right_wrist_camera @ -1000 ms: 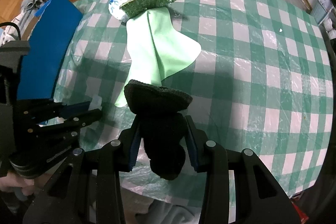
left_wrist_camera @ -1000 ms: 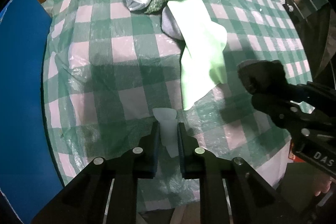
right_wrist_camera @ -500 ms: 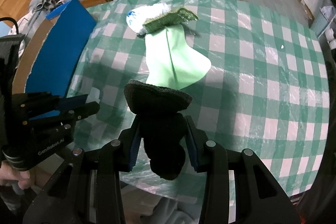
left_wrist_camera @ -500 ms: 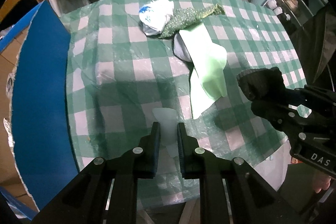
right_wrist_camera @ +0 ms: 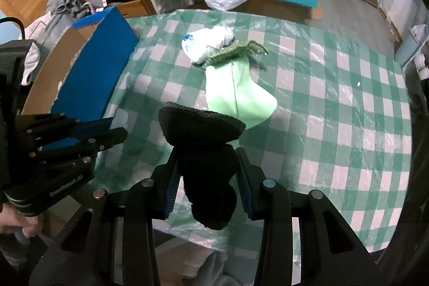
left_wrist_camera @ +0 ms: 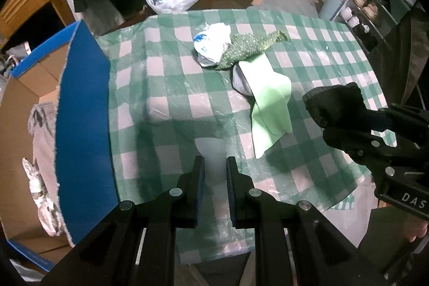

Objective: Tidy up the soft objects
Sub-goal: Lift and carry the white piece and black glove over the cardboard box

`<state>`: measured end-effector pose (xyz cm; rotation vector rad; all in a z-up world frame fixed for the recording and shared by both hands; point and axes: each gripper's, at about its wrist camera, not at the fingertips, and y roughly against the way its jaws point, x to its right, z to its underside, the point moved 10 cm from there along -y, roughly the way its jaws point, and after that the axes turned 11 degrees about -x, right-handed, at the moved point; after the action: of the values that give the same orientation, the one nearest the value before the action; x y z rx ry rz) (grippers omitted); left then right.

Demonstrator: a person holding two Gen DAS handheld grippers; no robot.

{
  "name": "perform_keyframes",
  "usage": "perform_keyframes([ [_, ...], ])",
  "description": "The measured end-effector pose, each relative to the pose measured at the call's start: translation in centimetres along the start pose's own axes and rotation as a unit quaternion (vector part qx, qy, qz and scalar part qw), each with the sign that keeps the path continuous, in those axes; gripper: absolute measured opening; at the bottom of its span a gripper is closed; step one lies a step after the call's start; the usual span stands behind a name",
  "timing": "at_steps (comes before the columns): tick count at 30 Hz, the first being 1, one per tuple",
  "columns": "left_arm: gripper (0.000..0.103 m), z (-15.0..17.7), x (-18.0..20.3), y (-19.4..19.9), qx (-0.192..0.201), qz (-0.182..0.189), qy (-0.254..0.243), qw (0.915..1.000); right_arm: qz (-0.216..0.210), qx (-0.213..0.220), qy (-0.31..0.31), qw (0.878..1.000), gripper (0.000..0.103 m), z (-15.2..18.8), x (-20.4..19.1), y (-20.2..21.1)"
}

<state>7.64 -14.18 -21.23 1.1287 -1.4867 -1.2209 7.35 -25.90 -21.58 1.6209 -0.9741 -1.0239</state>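
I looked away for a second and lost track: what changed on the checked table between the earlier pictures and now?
Both grippers rose away from the table, so more of the room and the blue-sided box shows. The left gripper stays shut on the translucent white piece; the right gripper keeps the black sock. The light green cloth, green scourer and white bag lie unmoved.

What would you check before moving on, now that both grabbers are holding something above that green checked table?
1. Right gripper firmly clamps the black knitted fabric piece: ok, both pads press its sides.
2. Left gripper holds the thin translucent white piece: ok, pinched between shut fingers.
3. Both held items are clear of the green-and-white checked tablecloth: ok.
4. The two grippers are apart from each other: ok.
5. The open cardboard box with blue flaps beside the table has room: cannot tell, only part of its inside shows.
6. The pale green cloth and glittery green scrubbing cloth remain on the table: ok.
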Motion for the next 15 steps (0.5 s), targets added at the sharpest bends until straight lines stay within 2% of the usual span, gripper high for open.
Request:
perform_keyframes([
  [15, 0.016, 0.0, -1.8, 3.5, 0.037, -0.009, 0.004, 0.9993, -0.003, 0.023, 0.023, 0.999, 0.039, -1.6, -3.1, 1.9],
])
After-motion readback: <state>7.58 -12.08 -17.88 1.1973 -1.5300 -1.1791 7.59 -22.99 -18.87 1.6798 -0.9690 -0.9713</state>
